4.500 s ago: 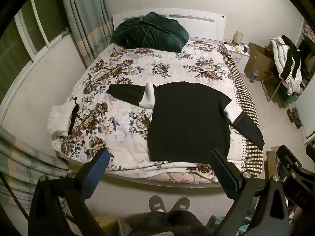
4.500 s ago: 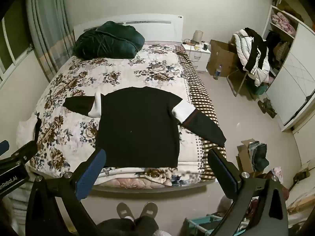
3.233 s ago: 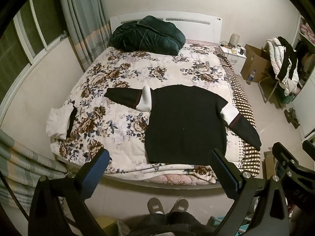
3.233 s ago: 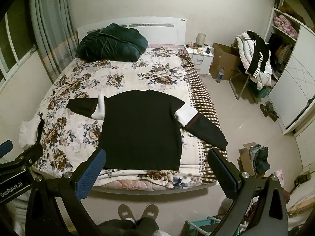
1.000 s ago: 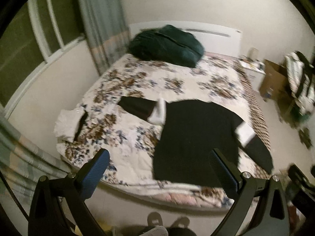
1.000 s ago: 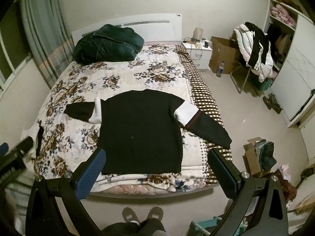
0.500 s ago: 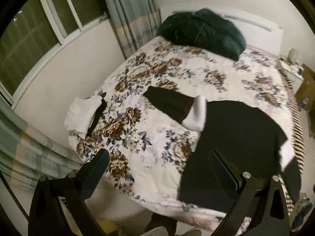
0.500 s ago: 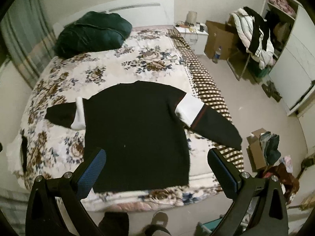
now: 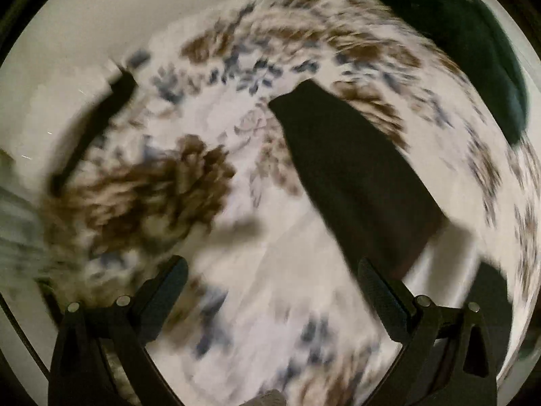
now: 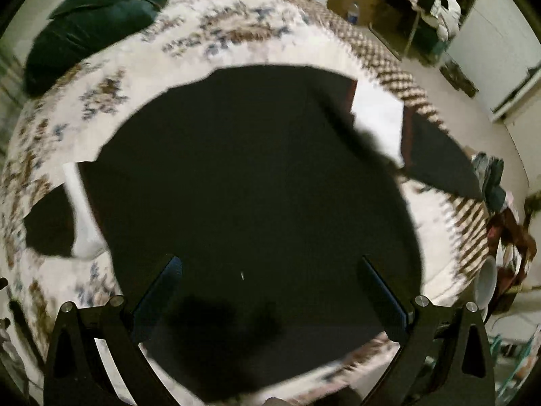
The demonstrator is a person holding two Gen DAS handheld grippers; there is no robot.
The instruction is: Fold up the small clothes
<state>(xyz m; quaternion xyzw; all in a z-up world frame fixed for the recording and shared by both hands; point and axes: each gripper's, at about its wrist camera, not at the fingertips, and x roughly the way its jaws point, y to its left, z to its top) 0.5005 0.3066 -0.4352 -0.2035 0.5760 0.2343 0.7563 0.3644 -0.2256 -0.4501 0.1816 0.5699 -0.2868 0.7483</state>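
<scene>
A black sweater (image 10: 257,182) with white sleeve bands lies flat, spread on the floral bedspread (image 10: 111,77). My right gripper (image 10: 270,270) is open and empty, low over the sweater's lower body. Its right sleeve (image 10: 436,152) runs toward the bed's checked edge. In the blurred left wrist view, the left sleeve (image 9: 348,169) lies diagonally on the bedspread (image 9: 236,270). My left gripper (image 9: 270,280) is open and empty, close above the bedspread, just short of the sleeve.
A dark green duvet (image 10: 91,23) is heaped at the head of the bed. A folded white and black garment (image 9: 84,128) lies at the bed's left edge. Boxes, a clothes-laden chair (image 10: 436,3) and a wardrobe stand to the right of the bed.
Both grippers have dropped from a high view of the whole bed to close over it, the left toward the left sleeve, the right over the sweater's body. The sweater has not moved.
</scene>
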